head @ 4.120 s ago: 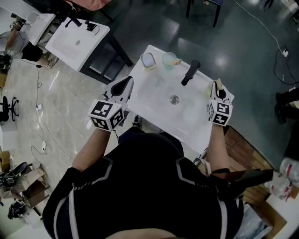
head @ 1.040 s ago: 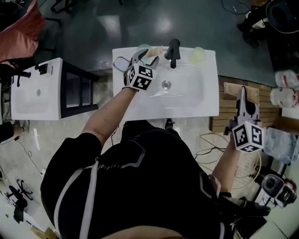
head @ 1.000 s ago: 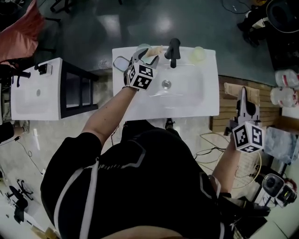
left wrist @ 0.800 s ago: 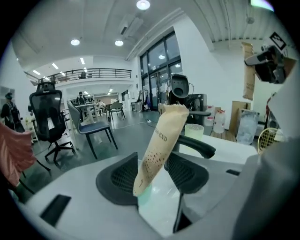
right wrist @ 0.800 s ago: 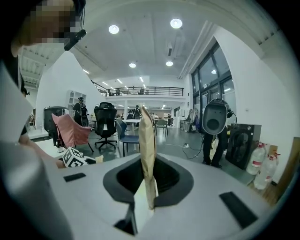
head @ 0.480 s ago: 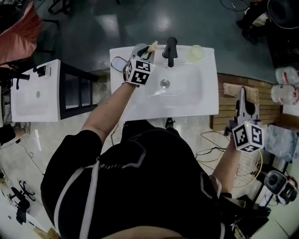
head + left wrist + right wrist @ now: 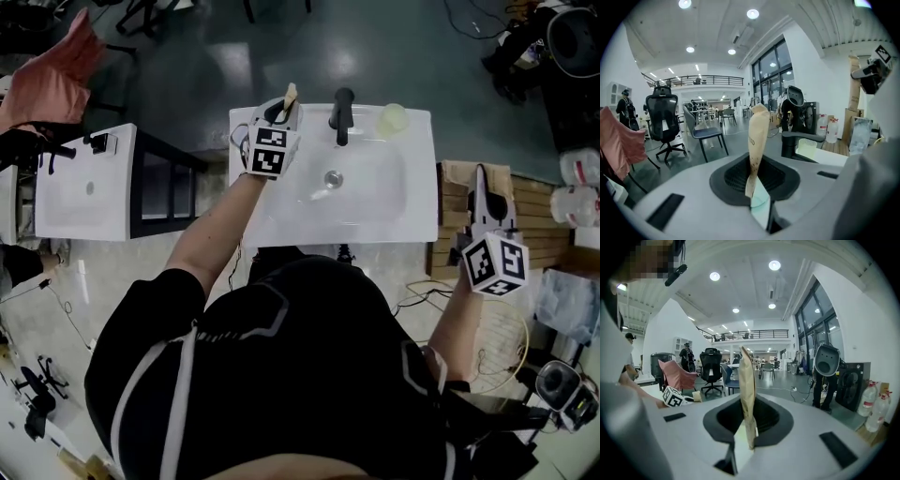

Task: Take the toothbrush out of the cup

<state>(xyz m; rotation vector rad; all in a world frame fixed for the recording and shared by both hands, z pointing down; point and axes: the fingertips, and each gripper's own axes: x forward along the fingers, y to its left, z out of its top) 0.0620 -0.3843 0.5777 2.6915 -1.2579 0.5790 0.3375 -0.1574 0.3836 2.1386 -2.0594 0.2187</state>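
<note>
My left gripper [image 7: 279,111] is over the back left corner of the white sink [image 7: 375,211]. A toothbrush in a tan paper sleeve [image 7: 290,94] stands upright between its closing jaws, and the pads press on it. The left gripper view shows this sleeve [image 7: 757,145] rising out of the gripper [image 7: 756,190]. The rim of a clear cup [image 7: 237,137] shows just left of that gripper. My right gripper [image 7: 485,184] hangs off the sink's right side, shut on another tan paper sleeve [image 7: 746,394].
A black faucet [image 7: 341,112] stands at the back middle of the sink, with a pale green cup [image 7: 392,117] to its right. A second white sink unit [image 7: 84,183] is on the left. Wooden boards [image 7: 525,202] and water bottles [image 7: 577,187] lie on the right.
The left gripper's jaws have closed on the paper-sleeved toothbrush and lifted it; the sleeve now points upward. The right gripper has stayed where it was.
</note>
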